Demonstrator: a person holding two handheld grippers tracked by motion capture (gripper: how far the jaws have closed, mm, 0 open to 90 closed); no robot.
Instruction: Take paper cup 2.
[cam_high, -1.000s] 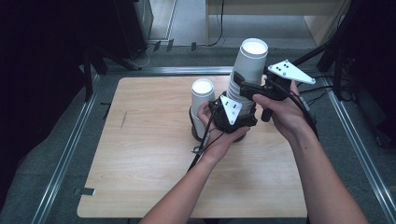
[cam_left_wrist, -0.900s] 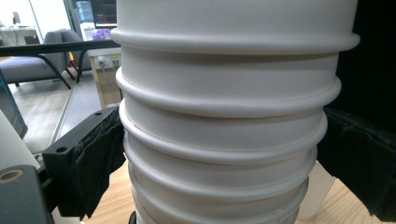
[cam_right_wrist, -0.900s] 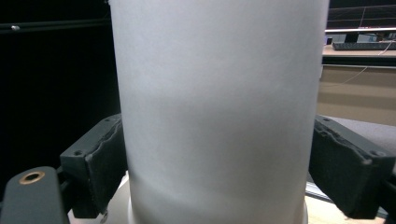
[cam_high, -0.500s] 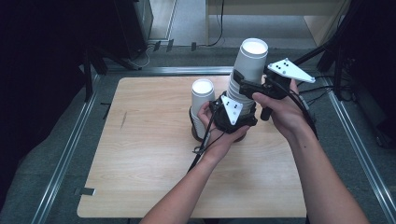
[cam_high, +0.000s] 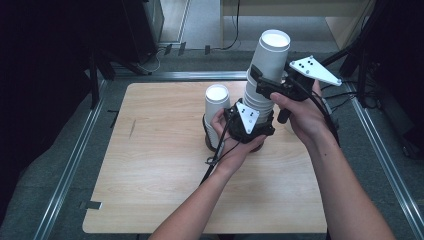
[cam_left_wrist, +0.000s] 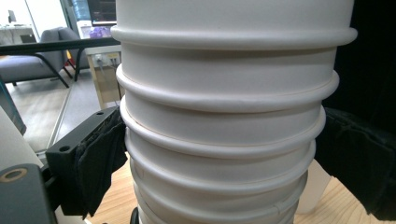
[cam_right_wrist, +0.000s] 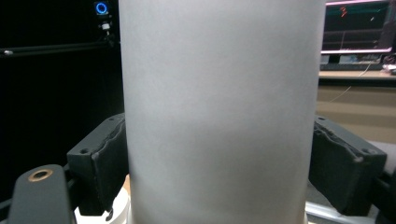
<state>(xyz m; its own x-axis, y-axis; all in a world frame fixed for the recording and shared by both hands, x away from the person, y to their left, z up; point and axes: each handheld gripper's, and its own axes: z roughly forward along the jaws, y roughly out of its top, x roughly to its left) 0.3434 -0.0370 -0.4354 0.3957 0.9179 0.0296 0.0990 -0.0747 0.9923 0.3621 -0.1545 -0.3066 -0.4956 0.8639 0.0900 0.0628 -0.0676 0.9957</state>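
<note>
A tall stack of white paper cups (cam_high: 259, 97) stands on the wooden table (cam_high: 150, 165). My left gripper (cam_high: 256, 111) is shut on the stack's lower part. In the left gripper view its black pads (cam_left_wrist: 100, 158) press on the ribbed rims of the stack (cam_left_wrist: 224, 116) from both sides, having just closed a little. My right gripper (cam_high: 265, 84) is shut on the top cup (cam_high: 271, 55), which rises above the rest. Its jaws have just been closing, and in the right gripper view both pads (cam_right_wrist: 105, 163) touch the cup's wall (cam_right_wrist: 219, 116).
A single white cup (cam_high: 217, 105) stands upright just left of the stack, against the left hand. Metal rails (cam_high: 75, 155) run along the table's sides, with dark equipment and cables behind. Bare wood lies at the left and front.
</note>
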